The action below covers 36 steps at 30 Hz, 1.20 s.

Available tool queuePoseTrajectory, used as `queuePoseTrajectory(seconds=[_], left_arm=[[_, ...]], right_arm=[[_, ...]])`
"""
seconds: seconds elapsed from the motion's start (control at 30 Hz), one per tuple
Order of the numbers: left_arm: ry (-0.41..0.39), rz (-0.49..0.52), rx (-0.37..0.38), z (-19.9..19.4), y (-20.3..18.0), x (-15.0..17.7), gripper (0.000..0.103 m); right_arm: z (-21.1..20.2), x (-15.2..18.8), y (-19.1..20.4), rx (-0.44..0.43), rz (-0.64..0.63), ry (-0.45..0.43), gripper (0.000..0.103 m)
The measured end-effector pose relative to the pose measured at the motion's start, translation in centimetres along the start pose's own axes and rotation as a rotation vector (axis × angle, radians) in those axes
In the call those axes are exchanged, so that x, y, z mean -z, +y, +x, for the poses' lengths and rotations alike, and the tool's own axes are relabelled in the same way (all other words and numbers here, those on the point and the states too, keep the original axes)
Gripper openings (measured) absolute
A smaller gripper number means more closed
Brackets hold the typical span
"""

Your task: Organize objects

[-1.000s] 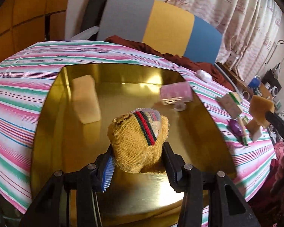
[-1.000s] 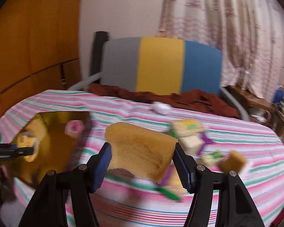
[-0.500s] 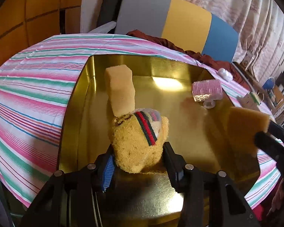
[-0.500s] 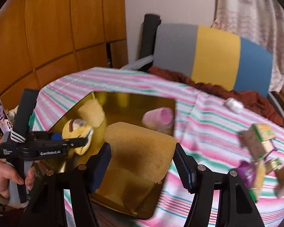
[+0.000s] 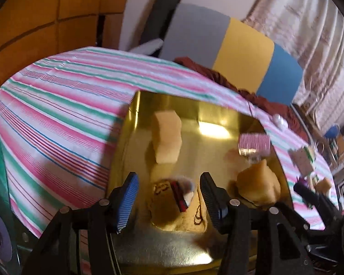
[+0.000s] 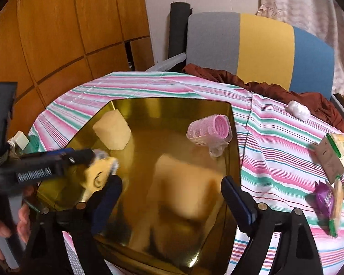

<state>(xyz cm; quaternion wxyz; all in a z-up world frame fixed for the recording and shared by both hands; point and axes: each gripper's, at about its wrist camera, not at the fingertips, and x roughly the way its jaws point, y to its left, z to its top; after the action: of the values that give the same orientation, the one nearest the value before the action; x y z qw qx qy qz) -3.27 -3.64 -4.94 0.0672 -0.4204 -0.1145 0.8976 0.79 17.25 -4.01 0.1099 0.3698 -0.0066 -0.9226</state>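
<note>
A gold tray (image 5: pixel 220 114) (image 6: pixel 172 107) lies on the striped tablecloth. My left gripper (image 5: pixel 168 182) (image 6: pixel 96 160) is opening; a yellow knitted sock (image 5: pixel 172 204) (image 6: pixel 101 174) with a red-green band lies on the tray between its jaws, clear of both pads. My right gripper (image 6: pixel 170 181) is opening too; the big yellow sponge (image 6: pixel 188 188) (image 5: pixel 259 188) sits blurred on the tray between its wide jaws, free of them. In the left wrist view a right fingertip (image 5: pixel 307 191) shows beside that sponge. A pale sponge (image 5: pixel 166 137) (image 6: pixel 112 130) and a pink hair roller (image 5: pixel 254 143) (image 6: pixel 209 129) lie further back in the tray.
On the cloth right of the tray lie a small carton (image 6: pixel 332 158), a purple packet (image 6: pixel 324 198) and a white wad (image 6: pixel 299 110). A chair (image 6: pixel 263 43) with brown cloth stands behind the table. A hand (image 6: pixel 23 217) holds the left gripper at the tray's left edge.
The right gripper carried the big sponge from over the cloth to the tray and let it go. The left gripper let go of the sock, which sank onto the tray floor.
</note>
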Motion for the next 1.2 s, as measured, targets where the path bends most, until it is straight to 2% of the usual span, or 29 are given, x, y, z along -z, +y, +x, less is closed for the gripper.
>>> queuePoseTrajectory(seconds=[0.1, 0.23, 0.43, 0.57, 0.67, 0.8, 1.03, 1.13, 1.2], left_arm=[[-0.011, -0.01, 0.022, -0.4, -0.4, 0.0, 0.057], [-0.008, 0.027, 0.055, -0.7, -1.8, 0.4, 0.057], [0.001, 0.111, 0.127, -1.1, -5.0, 1.8, 0.057], [0.006, 0.171, 0.185, -1.5, -7.1, 2.7, 0.057], [0.012, 0.22, 0.223, -1.7, -8.8, 3.5, 0.057], [0.024, 0.274, 0.235, -1.8, -10.7, 4.6, 0.057], [0.053, 0.318, 0.282, -2.1, -12.9, 6.4, 0.057], [0.061, 0.339, 0.3, -2.2, -13.9, 7.1, 0.057], [0.07, 0.355, 0.308, -2.4, -14.6, 7.5, 0.057]], right_arm=[[-0.8, 0.1, -0.5, -0.001, 0.026, -0.019, 0.089], [-2.0, 0.0, -1.4, 0.008, 0.053, -0.04, 0.089], [-4.7, -0.1, -3.9, 0.073, 0.081, -0.103, 0.089], [-6.1, 0.3, -6.6, 0.148, 0.105, -0.107, 0.089], [-6.8, 0.9, -9.6, 0.208, 0.149, -0.091, 0.089], [-7.5, 2.1, -14.1, 0.283, 0.223, -0.05, 0.089], [-8.8, 3.1, -21.5, 0.401, 0.324, 0.006, 0.089], [-8.6, 3.2, -25.3, 0.431, 0.429, 0.038, 0.089], [-8.0, 3.6, -27.6, 0.418, 0.52, 0.059, 0.083]])
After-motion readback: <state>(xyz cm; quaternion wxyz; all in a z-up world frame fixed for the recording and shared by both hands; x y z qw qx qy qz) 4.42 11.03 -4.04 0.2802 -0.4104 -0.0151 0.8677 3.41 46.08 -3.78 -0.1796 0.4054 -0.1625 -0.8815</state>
